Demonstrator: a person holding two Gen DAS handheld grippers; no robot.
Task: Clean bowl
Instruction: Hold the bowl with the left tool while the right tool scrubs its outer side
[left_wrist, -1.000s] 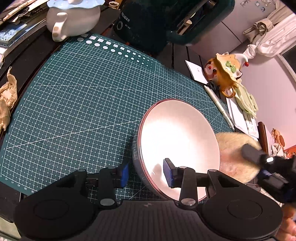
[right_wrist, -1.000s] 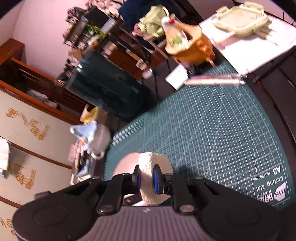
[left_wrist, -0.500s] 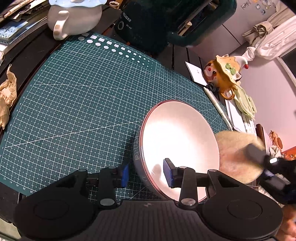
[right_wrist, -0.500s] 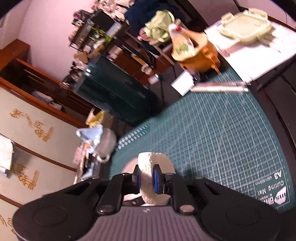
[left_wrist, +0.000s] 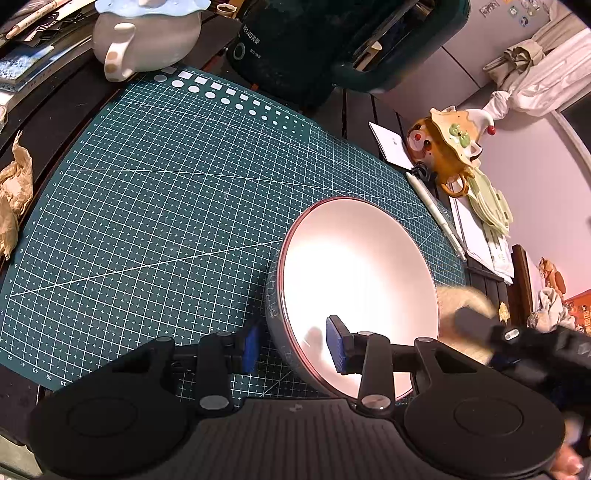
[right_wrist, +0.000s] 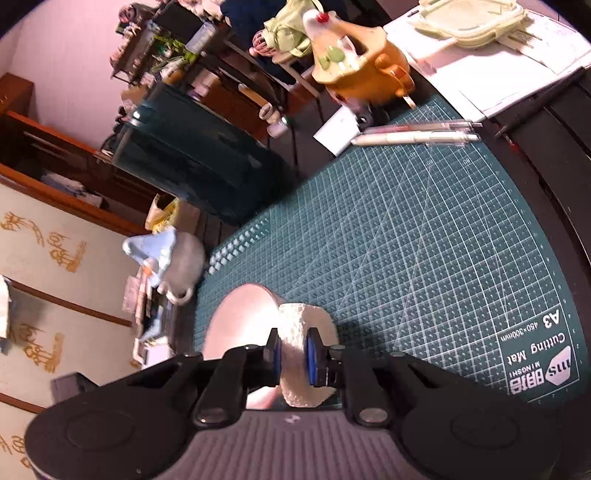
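Note:
A white bowl (left_wrist: 362, 273) with a dark red rim is tilted on its side on the green cutting mat (left_wrist: 166, 206). My left gripper (left_wrist: 291, 349) straddles its rim, one blue pad inside the bowl and one outside; the pads do not visibly press the wall. My right gripper (right_wrist: 292, 356) is shut on a round white sponge (right_wrist: 303, 354), held just right of the bowl (right_wrist: 240, 317). In the left wrist view the sponge (left_wrist: 461, 299) is blurred behind the bowl's right edge.
A white teapot (left_wrist: 147, 40) and a dark green appliance (left_wrist: 314, 48) stand at the mat's far edge. A clown-shaped ceramic pot (left_wrist: 447, 147), pens (right_wrist: 413, 134), papers and a pale green lid (right_wrist: 472, 14) lie to the right. Crumpled paper (left_wrist: 14, 192) lies left.
The right gripper with the sponge has shifted and swung near the bowl's right edge, blurred now. The left gripper and bowl have barely moved.

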